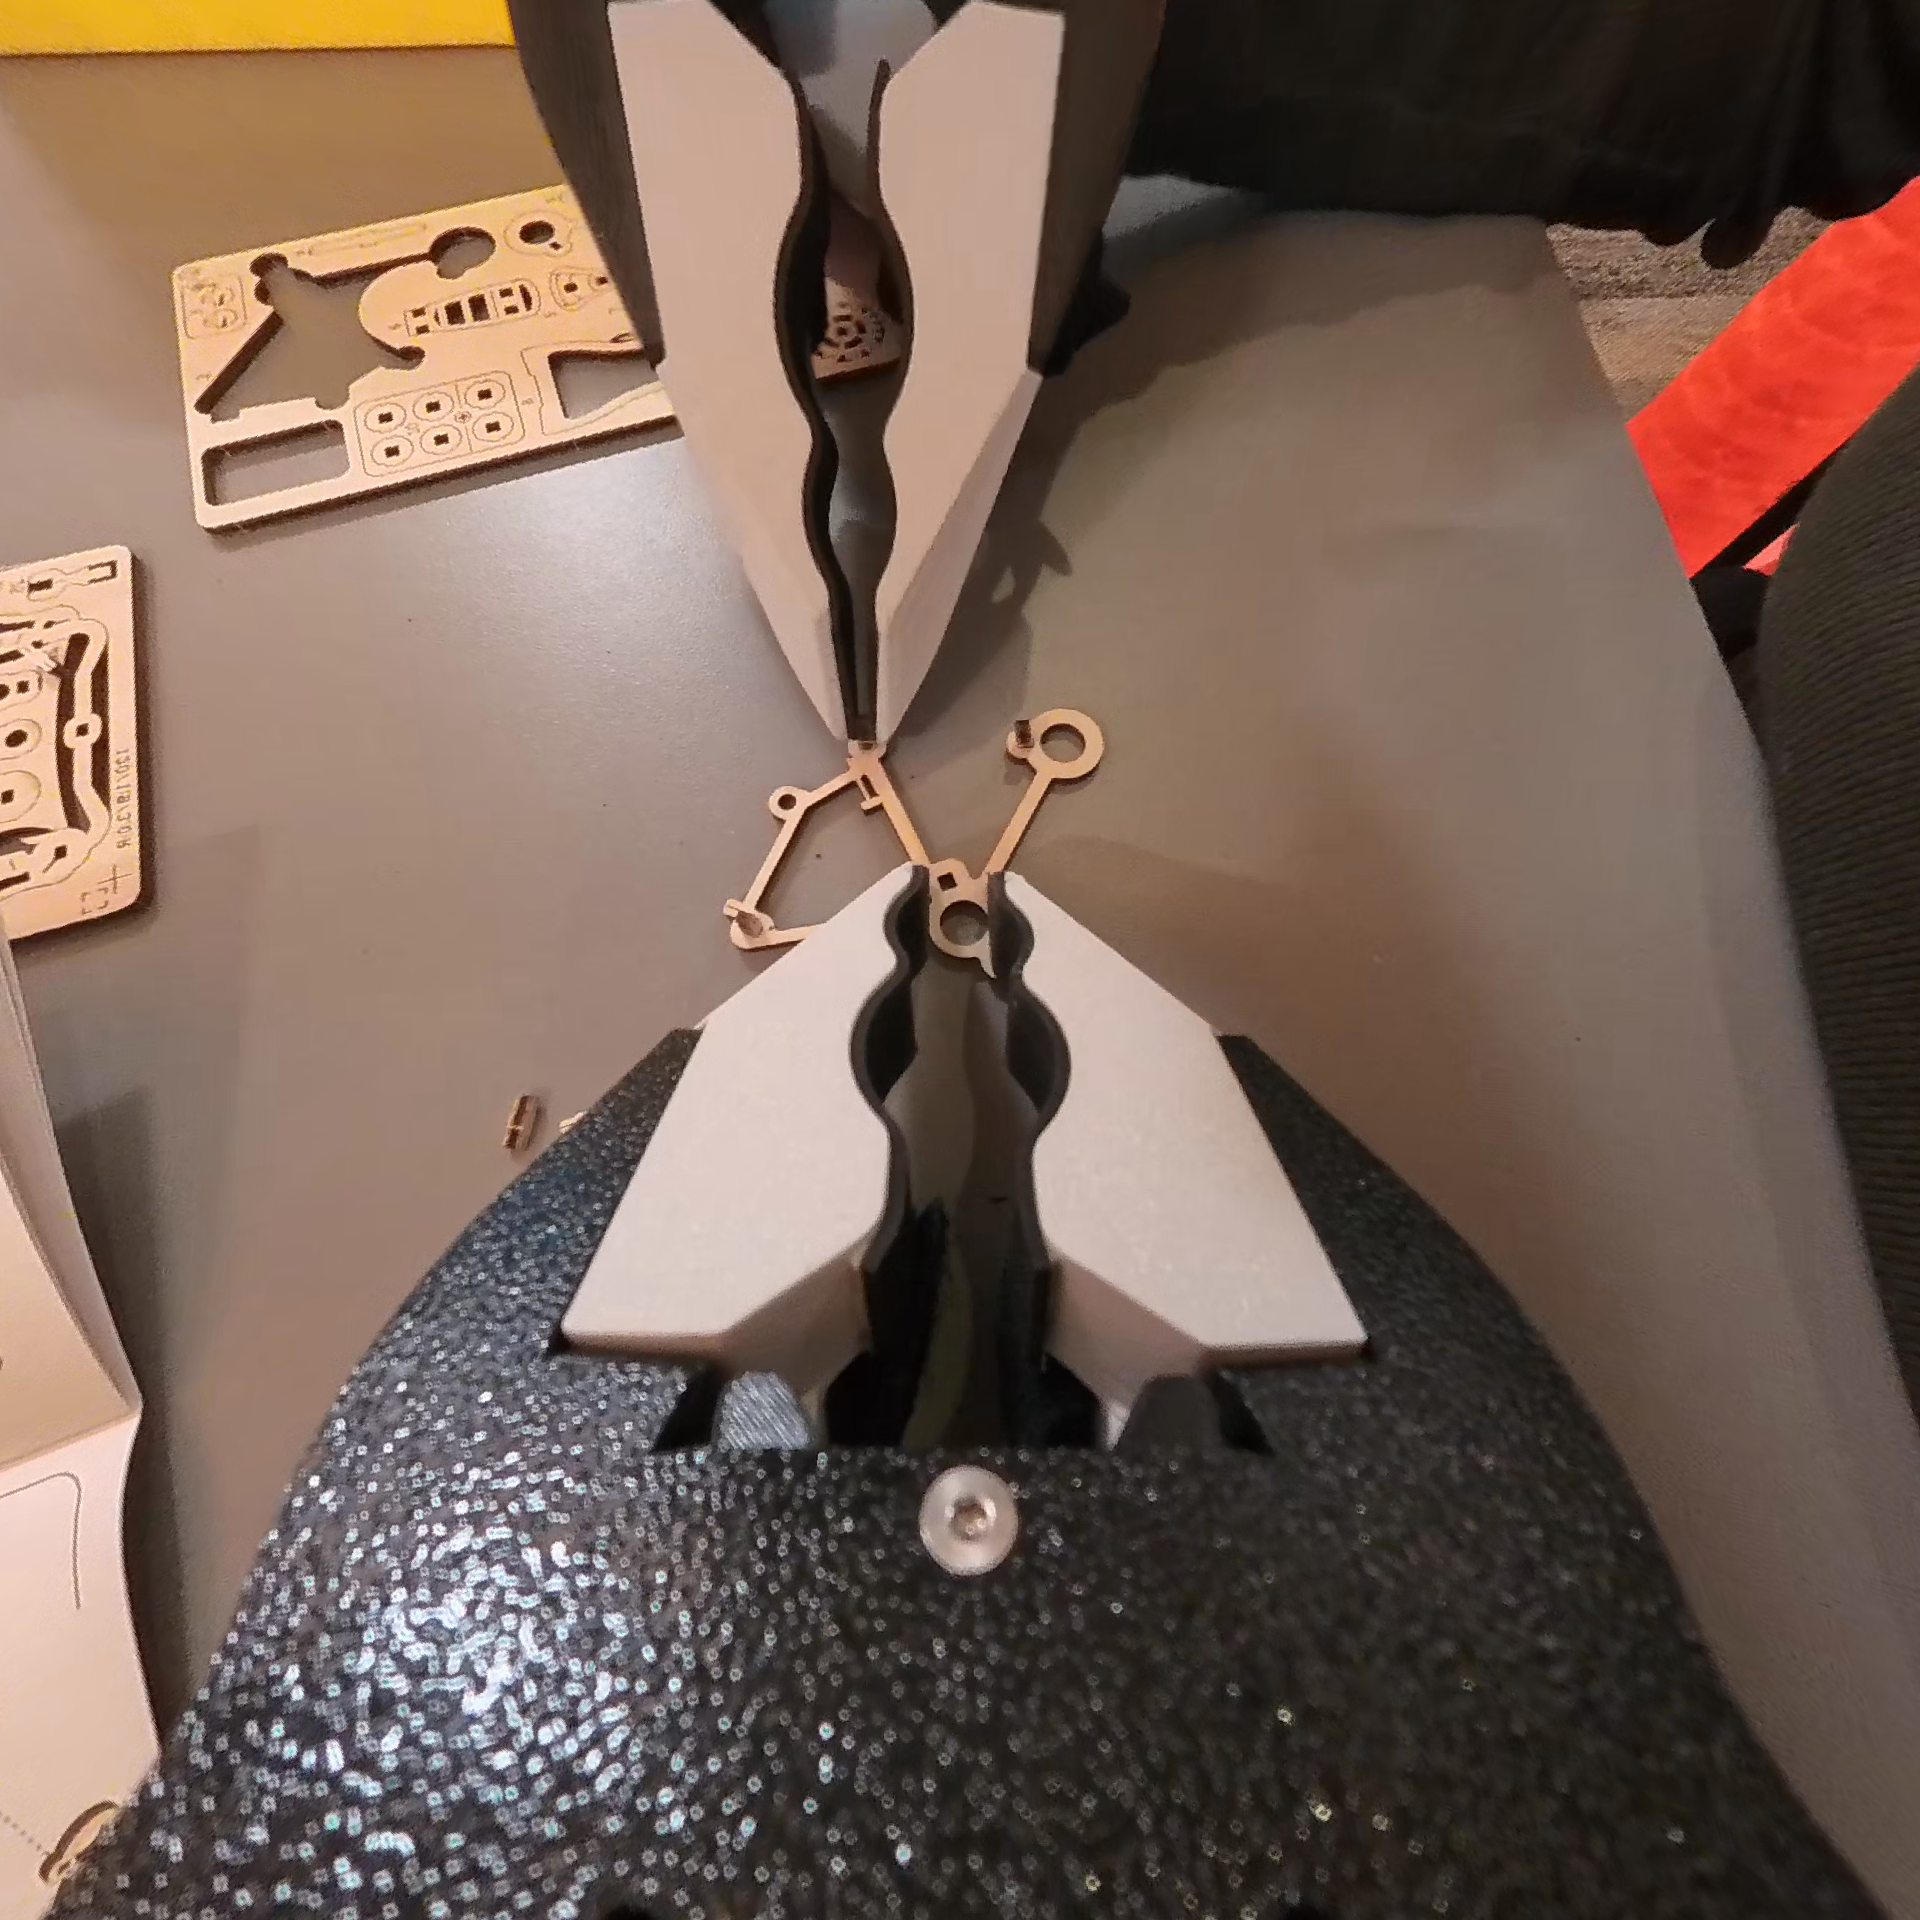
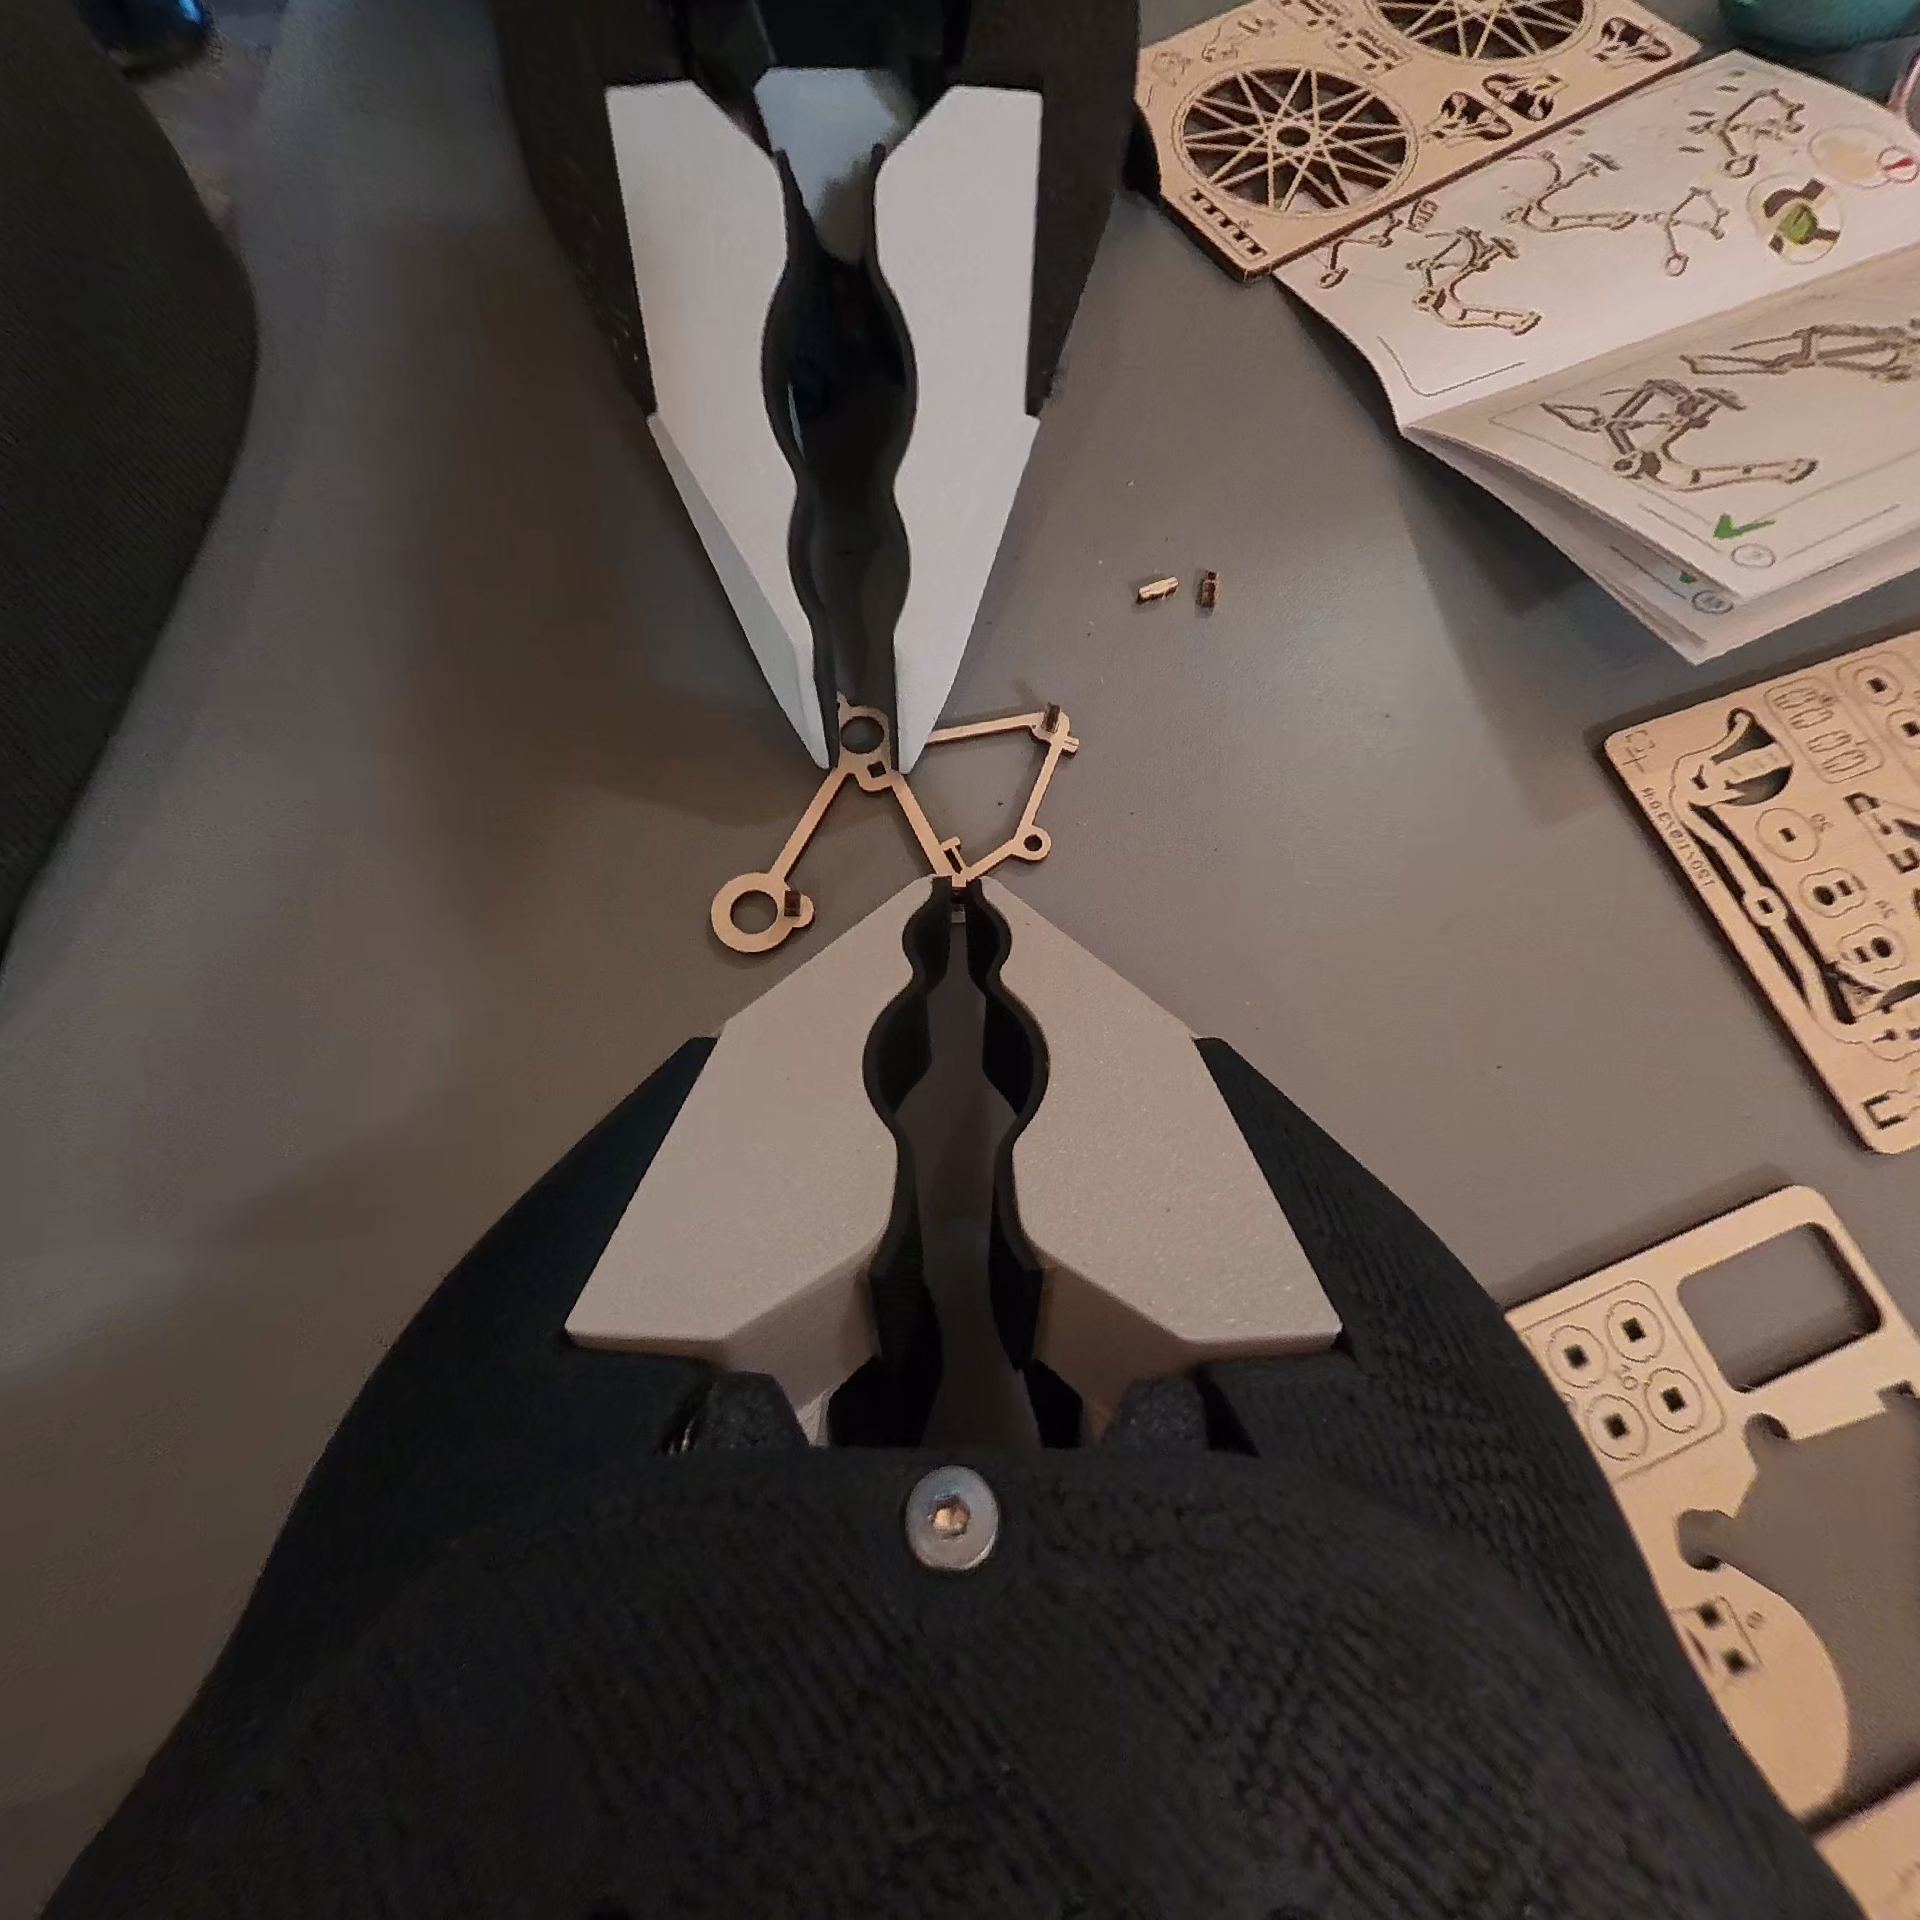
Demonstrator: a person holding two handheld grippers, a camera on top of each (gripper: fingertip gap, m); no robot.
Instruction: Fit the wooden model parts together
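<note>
A thin flat wooden frame [image 1: 900, 816] with rings at its ends and small dark pegs lies low over the grey table [image 1: 416, 987]. My left gripper [image 1: 961, 883] is shut on the frame's middle ring, with a pad on each side. The right wrist view shows that same grip, with the left gripper [image 2: 864, 764] at the far end of the frame [image 2: 923, 823]. My right gripper [image 2: 954, 888] is shut on the frame's pointed corner tab. It faces the left gripper and shows in the left wrist view [image 1: 860, 740] pinching that tip.
Wooden part sheets lie at the left [image 1: 416, 384] [image 1: 62, 748] and at the right [image 2: 1787, 883] [image 2: 1766, 1455] [image 2: 1299, 135]. An open instruction booklet [image 2: 1662, 395] lies far right. Small loose pegs [image 2: 1153, 592] [image 1: 520, 1122] lie on the table. A red object [image 1: 1766, 343] lies beyond the table's edge. My left and right fingertips are right by each other.
</note>
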